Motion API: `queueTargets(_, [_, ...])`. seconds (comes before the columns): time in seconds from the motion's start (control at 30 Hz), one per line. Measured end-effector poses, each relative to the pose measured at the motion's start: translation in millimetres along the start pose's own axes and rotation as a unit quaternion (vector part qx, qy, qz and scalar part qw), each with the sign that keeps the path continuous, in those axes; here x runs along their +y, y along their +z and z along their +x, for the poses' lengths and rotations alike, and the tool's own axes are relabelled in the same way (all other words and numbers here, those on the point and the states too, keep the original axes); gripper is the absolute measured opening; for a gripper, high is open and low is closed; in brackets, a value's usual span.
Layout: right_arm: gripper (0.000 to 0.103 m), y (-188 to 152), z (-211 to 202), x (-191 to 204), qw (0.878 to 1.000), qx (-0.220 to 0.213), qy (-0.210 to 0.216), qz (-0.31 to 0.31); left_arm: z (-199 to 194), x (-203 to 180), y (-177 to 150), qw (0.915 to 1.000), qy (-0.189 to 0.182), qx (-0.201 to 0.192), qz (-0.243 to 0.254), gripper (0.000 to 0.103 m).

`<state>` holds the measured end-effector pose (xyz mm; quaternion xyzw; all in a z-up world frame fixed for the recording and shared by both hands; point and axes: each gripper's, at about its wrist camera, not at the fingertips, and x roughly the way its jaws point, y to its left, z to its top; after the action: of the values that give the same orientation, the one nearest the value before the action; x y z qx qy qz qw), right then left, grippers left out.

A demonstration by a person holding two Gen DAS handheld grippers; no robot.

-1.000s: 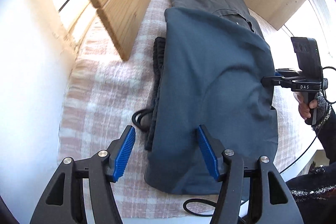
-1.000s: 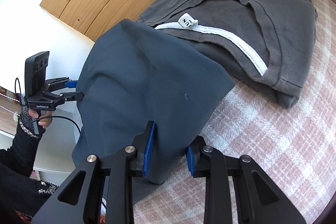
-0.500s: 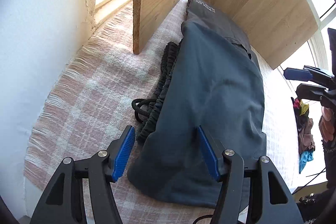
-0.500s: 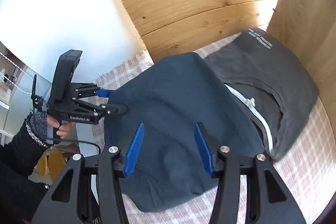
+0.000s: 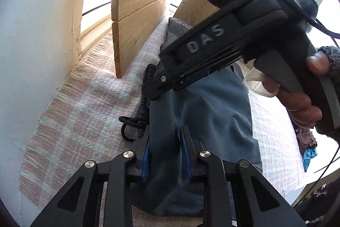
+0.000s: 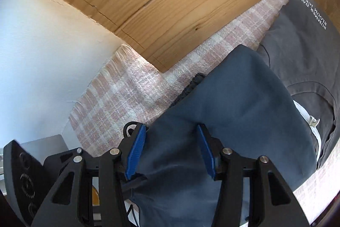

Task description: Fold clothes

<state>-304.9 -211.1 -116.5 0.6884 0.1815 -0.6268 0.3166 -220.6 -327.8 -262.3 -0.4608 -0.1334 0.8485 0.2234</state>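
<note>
Blue garment (image 5: 204, 112): slate-blue cloth, folded into a long narrow panel and lying flat on the blanket (image 5: 85, 112) — smooth across the middle, with soft creases running toward the near end. Its far end overlaps the grey shirt (image 6: 308, 52).

Waistband (image 5: 146, 86): a dark ribbed edge shows along the garment's left side, and a black cord (image 5: 127, 127) loops out onto the blanket beside it.

Grey shirt: charcoal, folded, lying beyond the blue garment close to the wood boards (image 6: 148, 3); white print near its far edge, a white strip and a small tag at the neck.

Left gripper (image 5: 164, 154): jaws drawn in narrow, blue pads pressed on a raised fold of the blue garment at its near end — clamped on the cloth.

Right gripper (image 6: 172, 148): jaws spread apart, pads on either side of the garment's surface; whether they touch it I cannot tell. Nothing is pinched. Seen from the left wrist view, it hangs over the middle of the garment, and the person's hand (image 5: 301, 99) is wrapped round its handle.

Blanket: pink-and-cream check, fringed at the edge by the white wall (image 5: 31, 57).

Past the blanket on the right: a small heap of clothes (image 5: 308, 148), brownish and bright blue.
</note>
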Motion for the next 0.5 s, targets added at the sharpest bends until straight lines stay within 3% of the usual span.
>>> queueTargets(0.23, [0.051,-7.1,7.4,17.9,0.998,-0.003,-0.05,-0.049,-2.6,-5.0,-1.8,0.9999,-0.008,-0.011,0.004,0.024])
queueTargets(0.33, [0.048,-9.9,2.8,9.3,0.998,-0.007,-0.024,-0.05,-5.6,10.2,-6.0,0.9997,-0.001,0.0,-0.025,0.026])
queueTargets(0.43, [0.043,-14.2,-2.4,-2.3,0.999,-0.01,0.0,-0.046,-13.1,27.7,-13.2,0.9982,0.001,0.009,-0.058,0.044])
queueTargets(0.5, [0.04,-17.5,-6.2,-4.9,0.999,-0.012,0.008,-0.046,-15.6,33.7,-17.5,0.9979,0.007,0.016,-0.063,0.048])
